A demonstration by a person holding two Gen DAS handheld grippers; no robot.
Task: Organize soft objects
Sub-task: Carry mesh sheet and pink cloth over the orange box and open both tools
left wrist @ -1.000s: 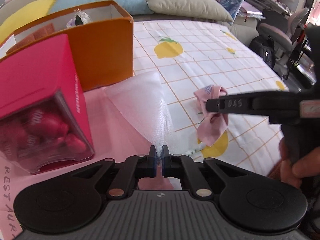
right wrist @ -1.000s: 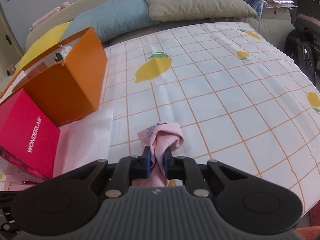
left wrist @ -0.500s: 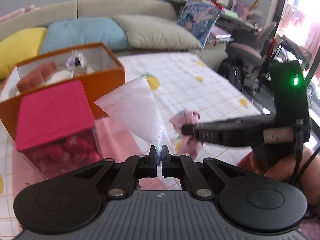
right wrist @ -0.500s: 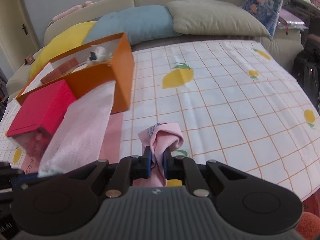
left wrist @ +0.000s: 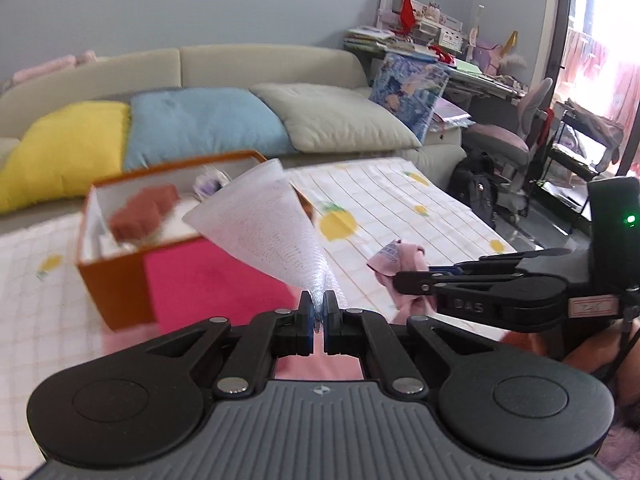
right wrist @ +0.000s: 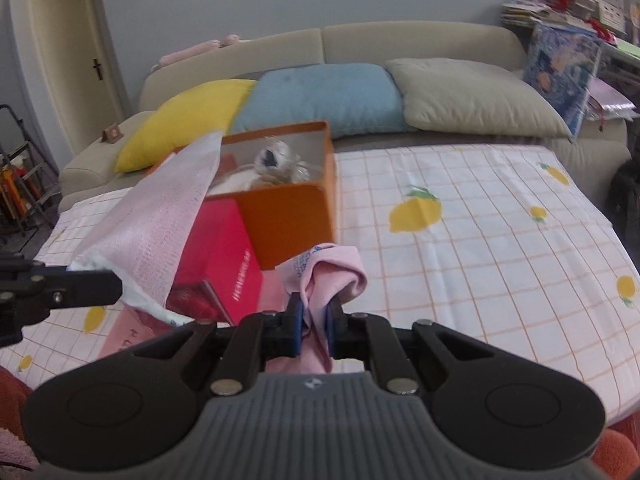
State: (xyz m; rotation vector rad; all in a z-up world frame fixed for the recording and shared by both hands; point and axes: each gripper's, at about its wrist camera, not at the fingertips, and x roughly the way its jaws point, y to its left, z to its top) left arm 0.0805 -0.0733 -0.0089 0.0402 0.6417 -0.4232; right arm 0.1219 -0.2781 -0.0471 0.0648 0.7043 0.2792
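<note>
My left tool (left wrist: pixel 318 312) pinches one white mesh cloth (left wrist: pixel 272 232) aloft, near the orange box (right wrist: pixel 288 208); I should carry it over the rim before letting go. One red box (right wrist: pixel 224 256) stands beside the orange one. My right tool (right wrist: pixel 314 322) clamps one pink cloth (right wrist: pixel 332 272) above the bed (right wrist: pixel 480 248).

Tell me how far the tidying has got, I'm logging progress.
Done: the orange box already holds a few items. In hand: the left hand-held gripper grips a white mesh cloth, the right hand-held gripper a pink cloth. Left: getting both boxed.
</note>
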